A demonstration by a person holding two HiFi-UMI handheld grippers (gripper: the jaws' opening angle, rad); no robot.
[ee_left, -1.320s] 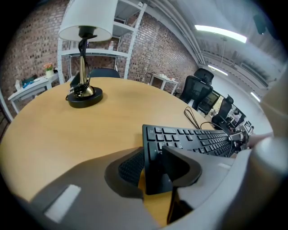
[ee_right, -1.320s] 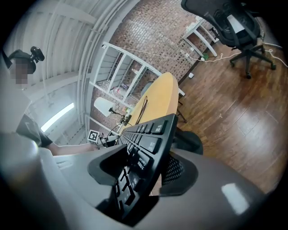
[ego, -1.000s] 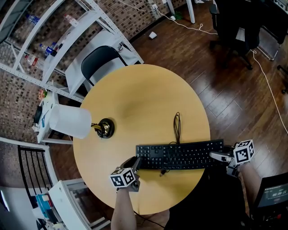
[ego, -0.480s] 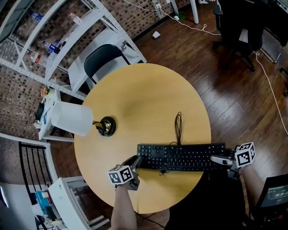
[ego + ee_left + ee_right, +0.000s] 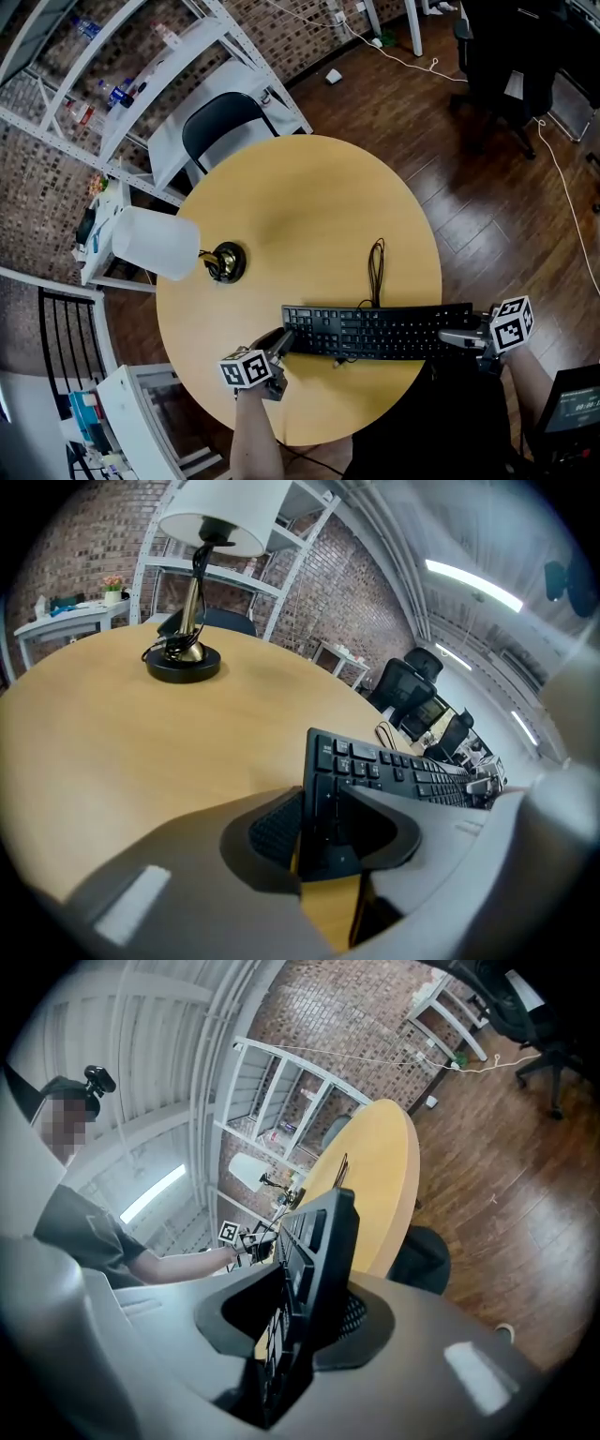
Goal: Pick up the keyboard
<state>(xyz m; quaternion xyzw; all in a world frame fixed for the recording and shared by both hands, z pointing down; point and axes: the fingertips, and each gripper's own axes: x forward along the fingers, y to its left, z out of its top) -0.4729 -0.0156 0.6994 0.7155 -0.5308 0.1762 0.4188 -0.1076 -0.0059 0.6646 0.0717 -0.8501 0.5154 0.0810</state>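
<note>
A black keyboard lies across the near side of the round wooden table, its right end past the table's rim. My left gripper is shut on its left end; the jaws have widened slightly, and both still touch it. My right gripper holds the right end. In the right gripper view the keyboard stands edge-on between the jaws, which have just been closing and now press on it. The keyboard's cable loops away over the table.
A desk lamp with a white shade stands at the table's left; it is also in the left gripper view. A black chair and white shelving stand behind the table. An office chair is at the far right.
The head view has drifted a little. Both grippers stay at the keyboard's two ends. The keyboard shows no clear movement on the table.
</note>
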